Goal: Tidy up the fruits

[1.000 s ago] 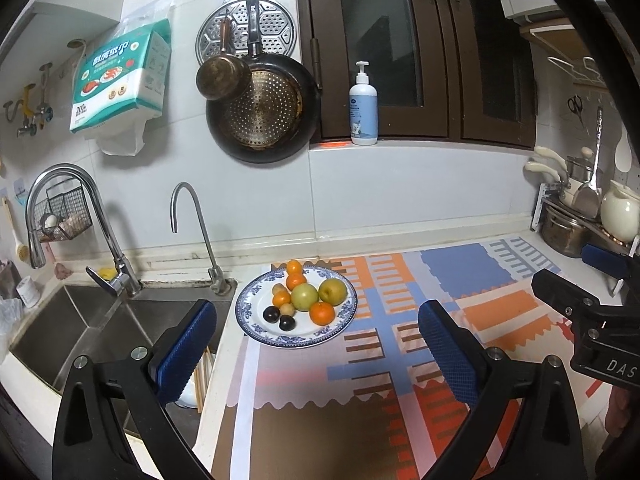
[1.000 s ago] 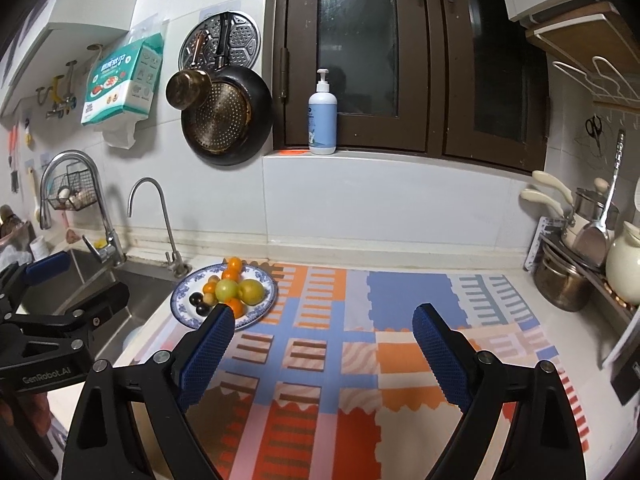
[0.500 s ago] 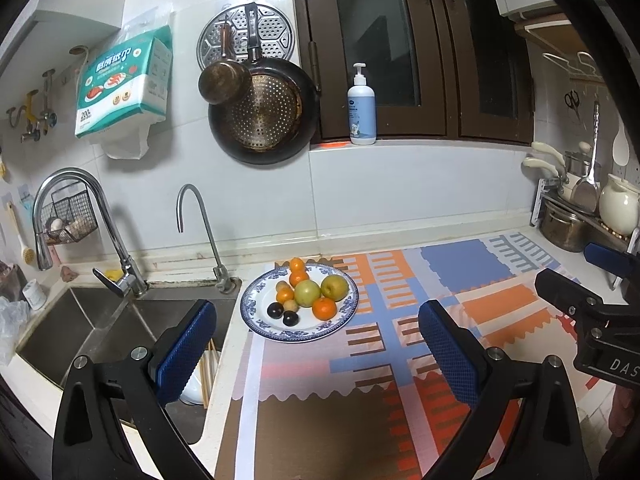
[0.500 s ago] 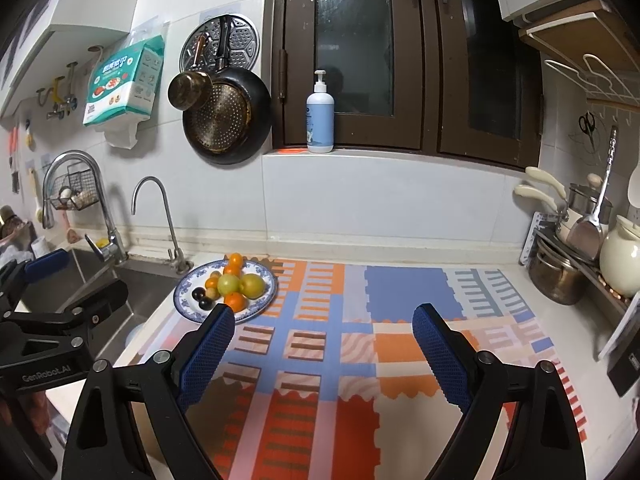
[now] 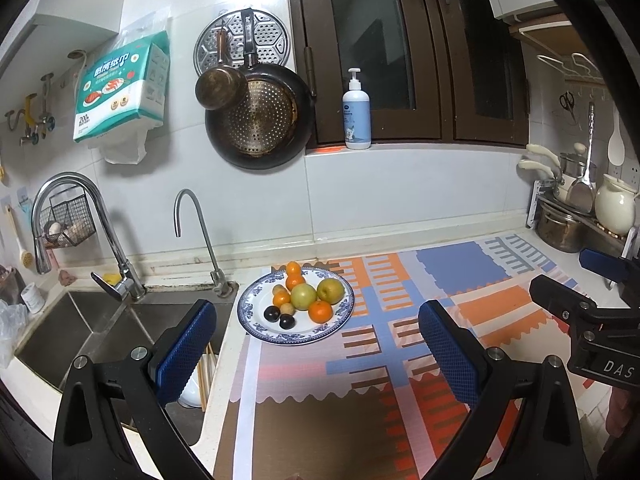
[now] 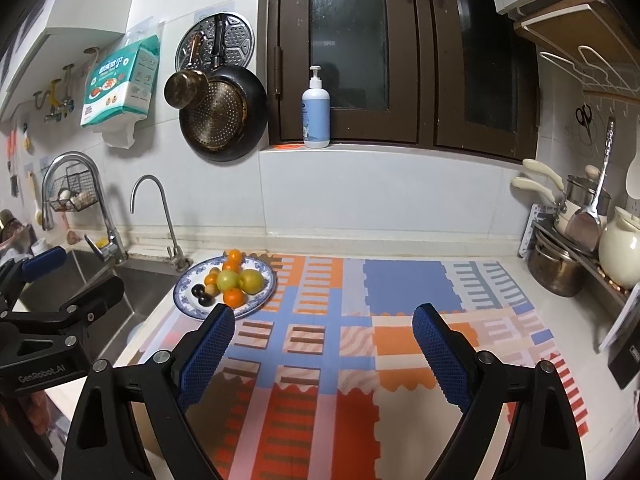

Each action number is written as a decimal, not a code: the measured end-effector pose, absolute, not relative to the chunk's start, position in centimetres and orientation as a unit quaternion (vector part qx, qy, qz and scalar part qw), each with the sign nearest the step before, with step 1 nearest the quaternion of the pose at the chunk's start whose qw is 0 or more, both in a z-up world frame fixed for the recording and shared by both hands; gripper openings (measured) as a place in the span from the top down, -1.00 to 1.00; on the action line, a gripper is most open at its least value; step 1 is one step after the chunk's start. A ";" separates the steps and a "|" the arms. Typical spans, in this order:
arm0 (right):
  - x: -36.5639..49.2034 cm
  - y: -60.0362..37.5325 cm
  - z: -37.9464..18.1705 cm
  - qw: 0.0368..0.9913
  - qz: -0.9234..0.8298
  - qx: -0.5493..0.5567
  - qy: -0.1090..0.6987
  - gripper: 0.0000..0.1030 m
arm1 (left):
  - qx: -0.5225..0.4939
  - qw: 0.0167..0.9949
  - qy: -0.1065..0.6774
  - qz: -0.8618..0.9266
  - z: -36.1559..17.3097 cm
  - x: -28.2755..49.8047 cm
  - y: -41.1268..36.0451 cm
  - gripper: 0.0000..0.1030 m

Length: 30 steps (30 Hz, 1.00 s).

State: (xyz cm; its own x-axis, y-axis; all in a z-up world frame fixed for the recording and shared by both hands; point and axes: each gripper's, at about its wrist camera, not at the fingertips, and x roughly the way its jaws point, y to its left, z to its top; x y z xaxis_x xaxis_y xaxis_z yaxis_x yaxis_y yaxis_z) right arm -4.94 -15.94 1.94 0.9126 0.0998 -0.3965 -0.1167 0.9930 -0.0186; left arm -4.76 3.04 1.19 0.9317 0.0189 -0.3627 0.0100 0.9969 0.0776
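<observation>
Heaped on a blue-and-white patterned plate (image 5: 256, 322), near the left edge of the counter and just beside the sink (image 5: 80, 332): the fruits (image 5: 304, 298) (two green-yellow round ones at the middle, three oranges, two dark plum-like ones at the front left, a few small tan and orange pieces between). Resting with its right half on a patchwork mat (image 5: 440, 292) of orange, blue and red blocks, its left rim reaching toward the sink's edge. Behind the plate, a thin gooseneck tap (image 5: 196, 236); farther left, a larger chrome faucet (image 5: 84, 216) over the basin. On the tiled wall above, a dark perforated pan (image 5: 258, 120) with a small brass pot and a steamer plate hung over it, plus a pack of paper towels (image 5: 120, 92). On the window sill, a white-and-blue pump bottle (image 5: 356, 114). At the far right of the counter, a rack of pots and a cream jug (image 6: 618, 252). Left gripper (image 5: 316, 344) hovering low above the mat in front of the plate, blue pads spread wide, nothing between them, clear of the fruit. Right gripper (image 6: 324, 344) likewise spread wide and empty, above the middle of the mat, well to the right of the plate. Each tool visible at the edge of the other's view.
</observation>
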 end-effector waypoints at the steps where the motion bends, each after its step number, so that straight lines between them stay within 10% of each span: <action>1: -5.0 -16.0 1.9 0.978 0.055 -0.021 0.202 -0.77 | 0.039 0.982 0.185 0.002 1.2 -4.7 3.0 -1.00; 30: -4.2 -16.3 1.9 0.975 0.056 -0.019 0.213 -0.77 | 0.047 0.981 0.189 -0.006 1.1 -3.8 2.4 -1.00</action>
State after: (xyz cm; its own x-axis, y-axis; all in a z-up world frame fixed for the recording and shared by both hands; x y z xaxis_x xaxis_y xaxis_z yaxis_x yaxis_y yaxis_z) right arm -4.19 -16.35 1.85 0.9032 0.1004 -0.4174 -0.1165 0.9931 -0.0132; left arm -3.85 2.43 1.06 0.9283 0.0057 -0.3718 0.0299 0.9955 0.0900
